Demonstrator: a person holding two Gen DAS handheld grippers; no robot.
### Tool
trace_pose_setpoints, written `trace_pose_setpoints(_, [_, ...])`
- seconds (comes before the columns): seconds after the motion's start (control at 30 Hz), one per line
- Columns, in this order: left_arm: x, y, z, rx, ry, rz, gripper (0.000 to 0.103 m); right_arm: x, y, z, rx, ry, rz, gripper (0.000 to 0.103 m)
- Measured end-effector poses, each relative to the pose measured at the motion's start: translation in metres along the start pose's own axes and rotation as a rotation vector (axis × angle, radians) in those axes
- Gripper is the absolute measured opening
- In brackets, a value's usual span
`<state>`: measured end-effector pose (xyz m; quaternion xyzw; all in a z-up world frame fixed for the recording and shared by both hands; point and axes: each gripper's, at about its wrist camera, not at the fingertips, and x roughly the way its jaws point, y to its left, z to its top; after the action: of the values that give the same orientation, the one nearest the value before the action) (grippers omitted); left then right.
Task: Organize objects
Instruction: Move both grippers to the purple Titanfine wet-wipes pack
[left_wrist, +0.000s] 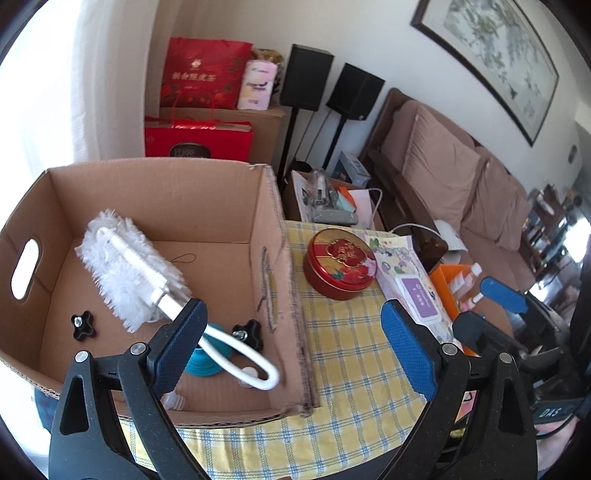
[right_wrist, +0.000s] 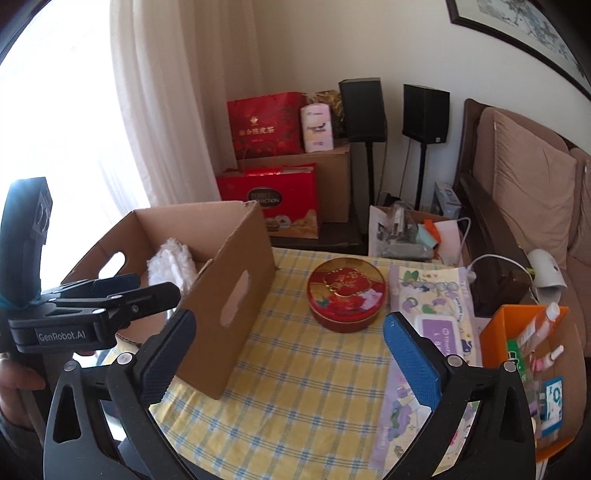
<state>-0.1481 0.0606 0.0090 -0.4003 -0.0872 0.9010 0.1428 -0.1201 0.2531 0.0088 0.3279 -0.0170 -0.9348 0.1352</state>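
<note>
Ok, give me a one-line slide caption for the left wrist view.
Open left gripper above a cardboard box holding a white duster, red tin waiting on the checked tablecloth.

red tin (left_wrist: 340, 263), yellow checked tablecloth (left_wrist: 351, 350)

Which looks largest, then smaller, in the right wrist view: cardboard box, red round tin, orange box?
1. cardboard box
2. red round tin and orange box: look alike in size; the orange box is partly hidden and nearer, so no ranking.

"GenRobot.AI" on left gripper (right_wrist: 122, 286); "DAS" on strap (left_wrist: 554, 411).
</note>
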Motion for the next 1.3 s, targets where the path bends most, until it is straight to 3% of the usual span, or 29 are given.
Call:
trace_pose_setpoints(0.2, [0.006, -0.025, 0.002, 0.059, 0.012, -0.002, 0.095, -0.01, -0.022, -0.003, 0.028, -0.006, -0.068, 0.102])
trace_pose_setpoints(0.5, [0.021, -0.062, 0.002, 0.089, 0.043, -0.112, 0.095, -0.027, -0.07, -0.02, 0.088, 0.007, -0.194, 0.102])
trace_pose_setpoints(0.67, [0.039, -0.082, -0.005, 0.106, 0.08, -0.135, 0.095, -0.03, -0.1, -0.035, 0.13, 0.031, -0.257, 0.102])
trace_pose_setpoints(0.93, [0.068, -0.117, -0.024, 0.173, 0.151, -0.149, 0.092, -0.032, -0.138, -0.06, 0.201, 0.066, -0.288, 0.1])
trace_pose_setpoints(1.1, [0.079, -0.13, -0.03, 0.191, 0.167, -0.167, 0.091, -0.027, -0.152, -0.074, 0.236, 0.098, -0.279, 0.085])
trace_pose_setpoints(1.3, [0.118, -0.138, -0.044, 0.155, 0.281, -0.217, 0.075, -0.011, -0.168, -0.091, 0.289, 0.154, -0.232, 0.058])
